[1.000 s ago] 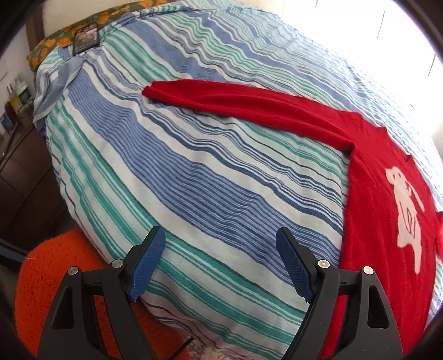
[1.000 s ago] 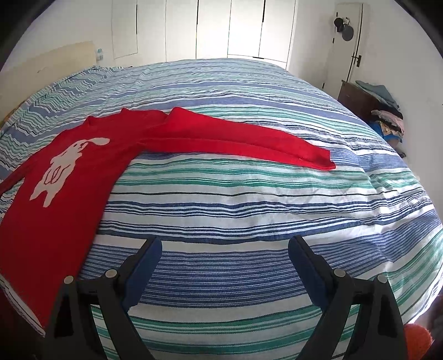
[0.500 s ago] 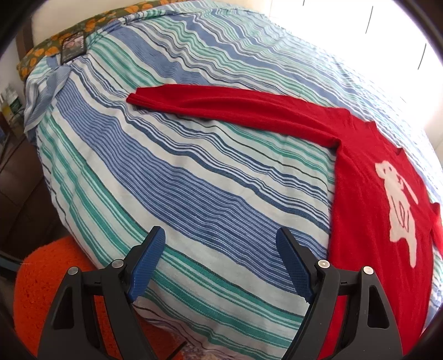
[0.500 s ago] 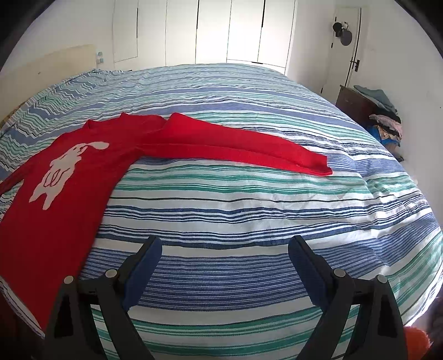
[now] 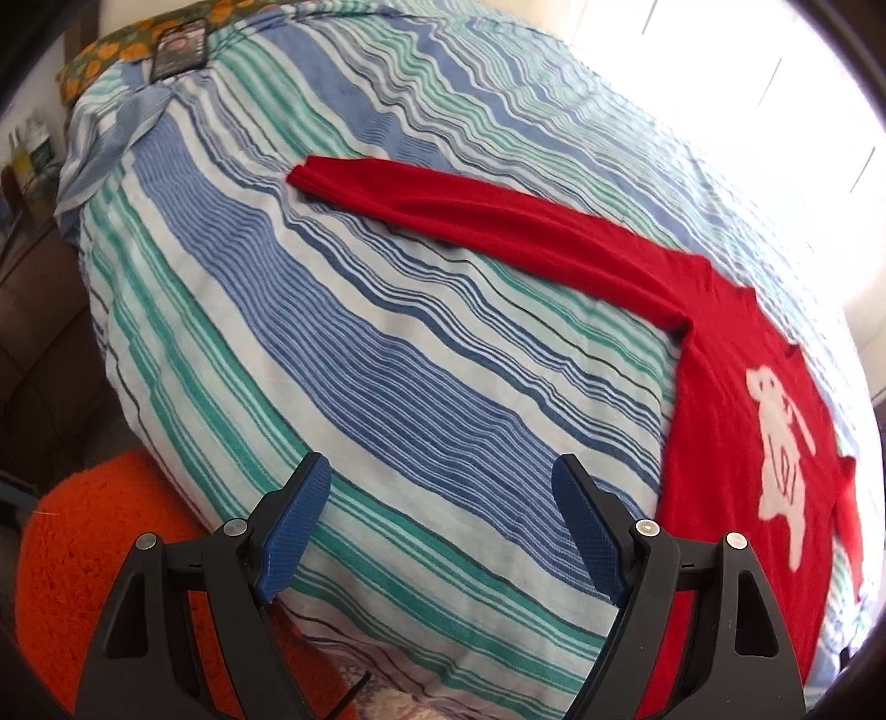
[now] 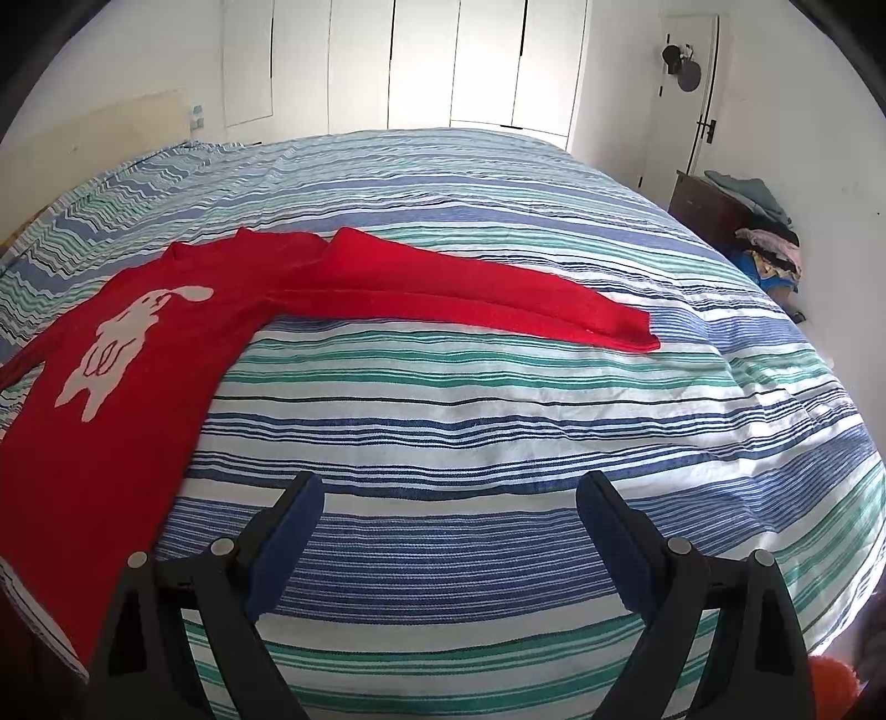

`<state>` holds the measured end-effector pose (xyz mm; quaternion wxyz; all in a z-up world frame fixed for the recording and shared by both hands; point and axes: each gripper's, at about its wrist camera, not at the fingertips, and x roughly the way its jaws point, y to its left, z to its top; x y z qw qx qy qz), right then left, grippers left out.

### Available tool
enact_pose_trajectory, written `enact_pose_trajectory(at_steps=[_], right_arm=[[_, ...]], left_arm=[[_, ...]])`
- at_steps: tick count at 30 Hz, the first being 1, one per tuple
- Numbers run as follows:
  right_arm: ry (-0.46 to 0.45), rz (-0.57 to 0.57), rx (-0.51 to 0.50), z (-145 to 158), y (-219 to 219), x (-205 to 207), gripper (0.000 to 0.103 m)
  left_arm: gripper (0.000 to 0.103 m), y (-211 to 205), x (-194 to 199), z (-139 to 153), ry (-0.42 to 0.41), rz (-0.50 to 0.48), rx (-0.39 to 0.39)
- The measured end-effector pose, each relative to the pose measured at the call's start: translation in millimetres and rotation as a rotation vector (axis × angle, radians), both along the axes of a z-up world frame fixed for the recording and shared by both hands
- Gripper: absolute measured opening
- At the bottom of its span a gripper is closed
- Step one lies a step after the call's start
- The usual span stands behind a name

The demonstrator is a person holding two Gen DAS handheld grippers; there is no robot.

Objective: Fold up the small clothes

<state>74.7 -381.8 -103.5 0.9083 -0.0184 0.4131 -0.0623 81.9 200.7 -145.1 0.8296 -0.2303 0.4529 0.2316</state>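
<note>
A red long-sleeved sweater [image 5: 714,399] with a white animal figure lies flat on the striped bed, both sleeves stretched out sideways. In the left wrist view its left sleeve [image 5: 498,227] runs up and left to a cuff. In the right wrist view the sweater's body [image 6: 111,360] is at the left and the other sleeve [image 6: 487,299] runs right. My left gripper [image 5: 440,487] is open and empty above the bedspread, left of the sweater's hem. My right gripper [image 6: 448,504] is open and empty above the bedspread, right of the hem.
The blue, green and white striped bedspread [image 6: 498,421] covers the whole bed. An orange fluffy rug [image 5: 88,559] lies at the bed's near corner. A patterned pillow [image 5: 111,50] is at the head. A dark dresser with piled clothes [image 6: 742,221] stands by the right wall.
Both grippers stayed open. The left wrist view has shifted slightly, with the sleeve cuff now nearer the middle. The right wrist view has barely changed.
</note>
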Motion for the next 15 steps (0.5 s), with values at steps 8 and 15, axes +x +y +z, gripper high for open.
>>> enact_pose_trajectory(at_steps=[8, 15], right_arm=[[-0.002, 0.005, 0.038, -1, 0, 2, 0.092], [0.016, 0.014, 0.239, 13, -7, 12, 0.092]], left_arm=[[0.084, -18, 4, 2, 0.003, -0.056, 0.065], [0.084, -43, 13, 9, -0.002, -0.160, 0.157]])
